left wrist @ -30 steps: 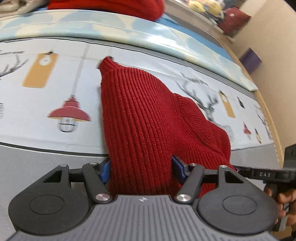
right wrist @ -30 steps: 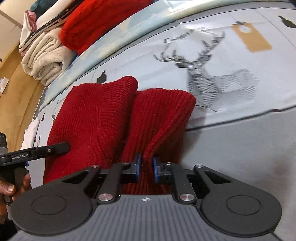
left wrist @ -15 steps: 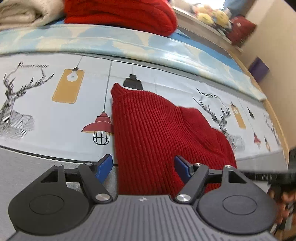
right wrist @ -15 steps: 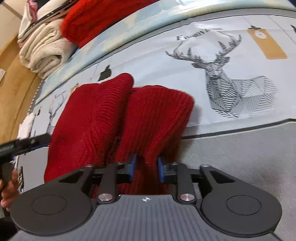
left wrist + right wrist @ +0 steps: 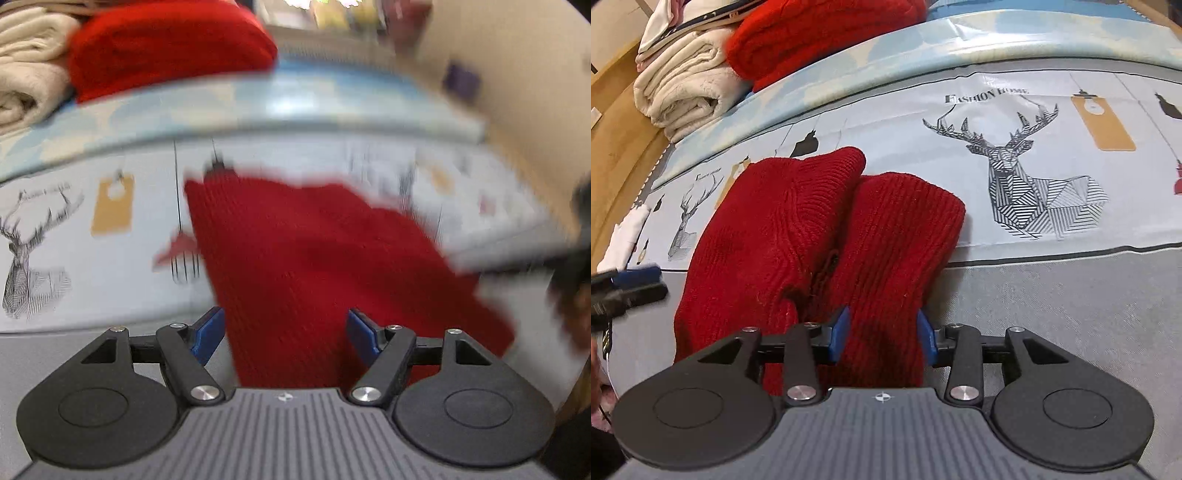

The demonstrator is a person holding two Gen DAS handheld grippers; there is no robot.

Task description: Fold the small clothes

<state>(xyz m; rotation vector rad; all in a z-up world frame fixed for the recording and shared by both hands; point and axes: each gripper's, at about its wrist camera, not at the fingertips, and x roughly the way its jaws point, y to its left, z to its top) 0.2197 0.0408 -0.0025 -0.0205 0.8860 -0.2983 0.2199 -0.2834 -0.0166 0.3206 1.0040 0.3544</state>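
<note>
Both tools are letting go: the left tool [image 5: 284,332] is standing released while the right tool [image 5: 882,332] is opening around the red knit garment [image 5: 820,236], lying folded at the desk's [image 5: 1071,314] six-o'clock edge so the fold can settle.

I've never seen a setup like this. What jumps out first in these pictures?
A bright red knitted sweater, folded in the middle of a tablecloth printed with line-drawn deer and lamps. In the foreground the right tool has its blue pads either side of the sweater's edge, jaws opening. Behind sits a stack of folded clothes.
</note>
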